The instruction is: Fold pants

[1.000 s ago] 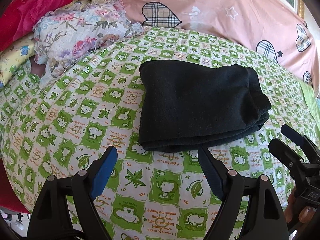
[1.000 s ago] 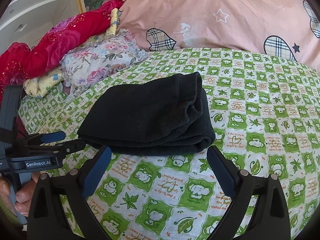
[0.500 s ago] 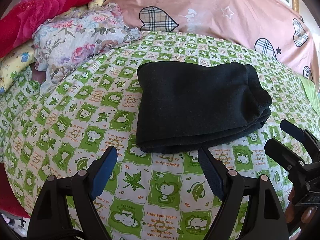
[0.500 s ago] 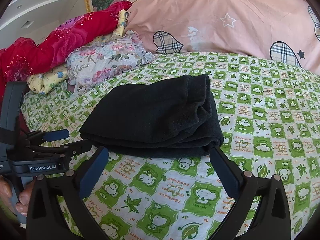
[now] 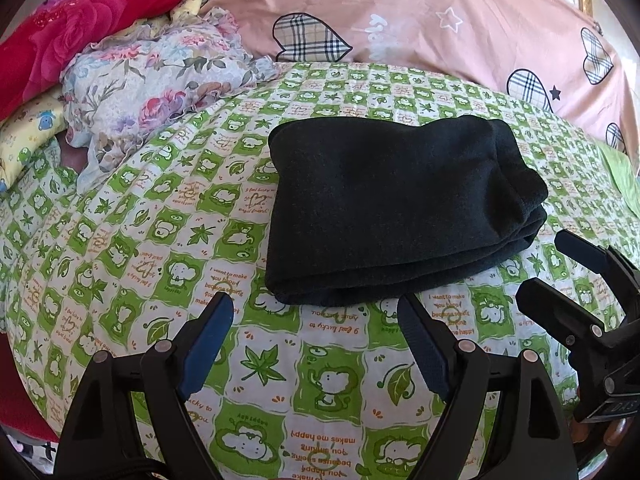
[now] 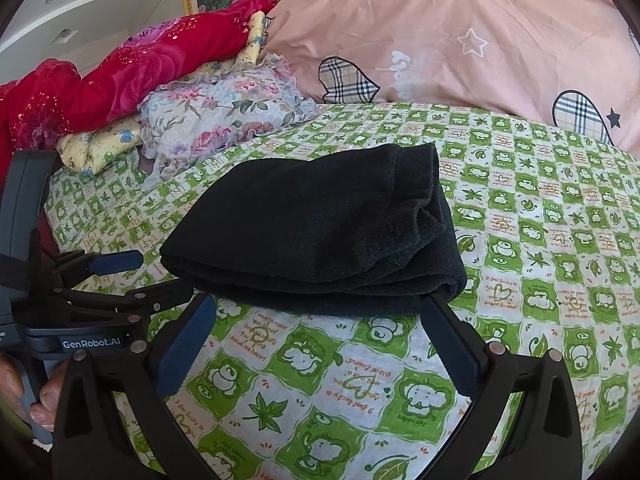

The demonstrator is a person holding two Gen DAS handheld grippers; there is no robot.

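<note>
Left wrist view: folded black pants (image 5: pixel 392 216) on bedsheet (image 5: pixel 120 240); both hand-held grippers (image 5: pixel 316 320) (image 6: pixel 316 312) apart, empty.

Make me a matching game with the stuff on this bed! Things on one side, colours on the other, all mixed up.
Things:
1. folded pants
2. bedsheet
3. big quilt
4. rose blanket

Colours:
A. pink with checked hearts
B. red
C. black
D. green and white squares

Pairs: 1-C, 2-D, 3-A, 4-B
</note>
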